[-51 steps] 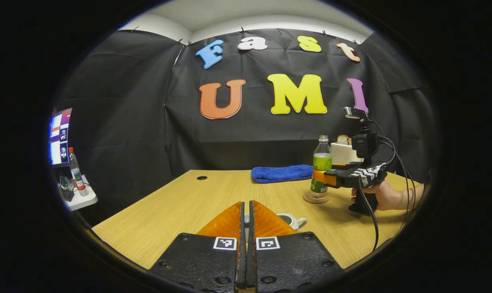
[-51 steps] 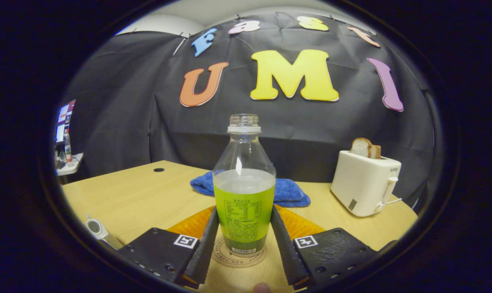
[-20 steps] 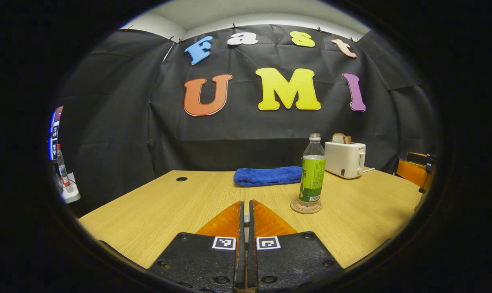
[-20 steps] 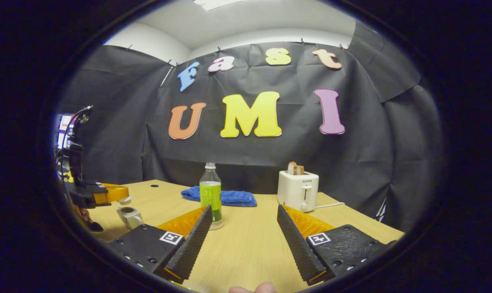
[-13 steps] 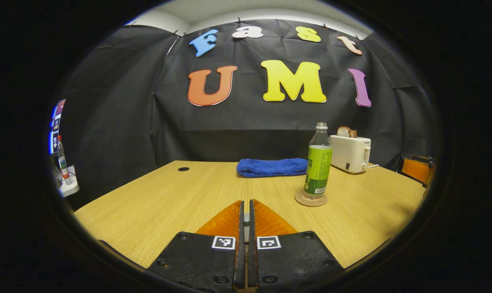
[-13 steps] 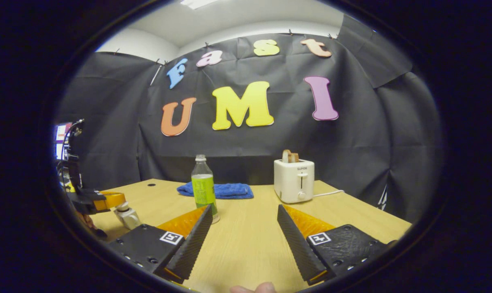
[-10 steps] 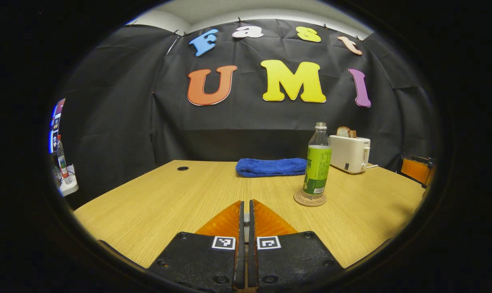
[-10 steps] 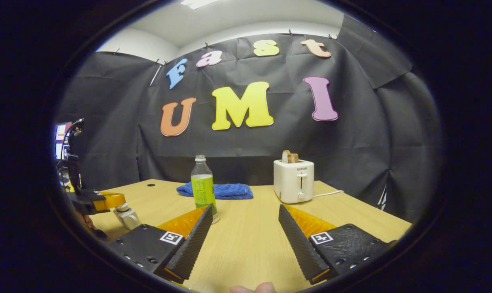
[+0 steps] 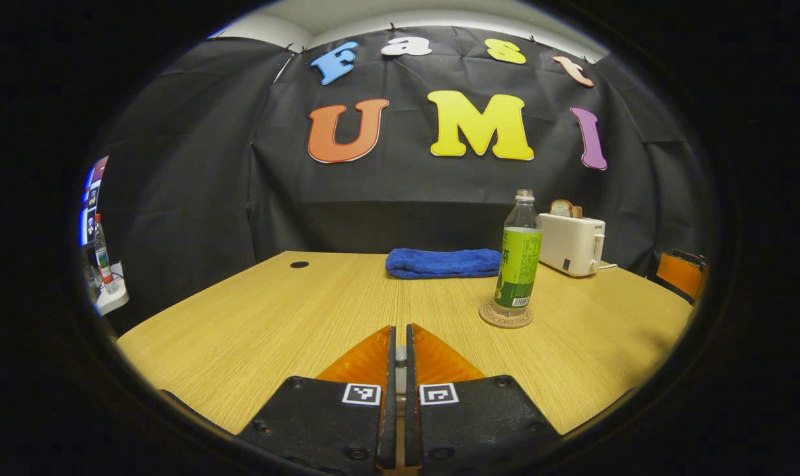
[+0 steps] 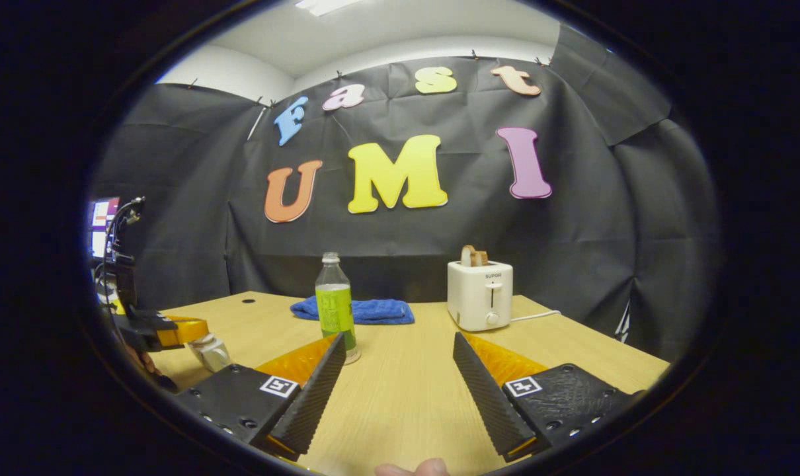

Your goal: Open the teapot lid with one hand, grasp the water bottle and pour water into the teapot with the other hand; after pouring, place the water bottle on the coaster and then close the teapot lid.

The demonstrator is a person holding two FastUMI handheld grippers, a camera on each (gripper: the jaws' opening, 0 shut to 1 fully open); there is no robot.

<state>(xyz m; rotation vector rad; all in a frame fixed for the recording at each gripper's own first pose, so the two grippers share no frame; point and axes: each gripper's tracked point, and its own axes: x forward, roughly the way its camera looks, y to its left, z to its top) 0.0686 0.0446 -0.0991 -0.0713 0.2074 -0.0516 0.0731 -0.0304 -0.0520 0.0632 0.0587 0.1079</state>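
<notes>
A clear water bottle (image 9: 519, 264) with a green label and no cap stands upright on a round coaster (image 9: 506, 316) on the wooden table (image 9: 261, 330). My left gripper (image 9: 400, 329) is shut, and a small white lid knob (image 9: 400, 356) shows between its fingers. In the right gripper view the left gripper (image 10: 188, 330) sits low over the white teapot (image 10: 209, 354) at the table's left, with the lid down on the pot. My right gripper (image 10: 399, 338) is open and empty, drawn back well short of the bottle (image 10: 335, 304).
A folded blue towel (image 9: 443, 262) lies at the back of the table. A white toaster (image 10: 480, 294) with bread in it stands at the back right, its cord trailing right. A side shelf (image 9: 106, 297) with a bottle and a screen is beyond the table's left edge.
The right gripper let go of the bottle on the coaster and pulled back, open. The left gripper lowered the lid from above the teapot down onto it.
</notes>
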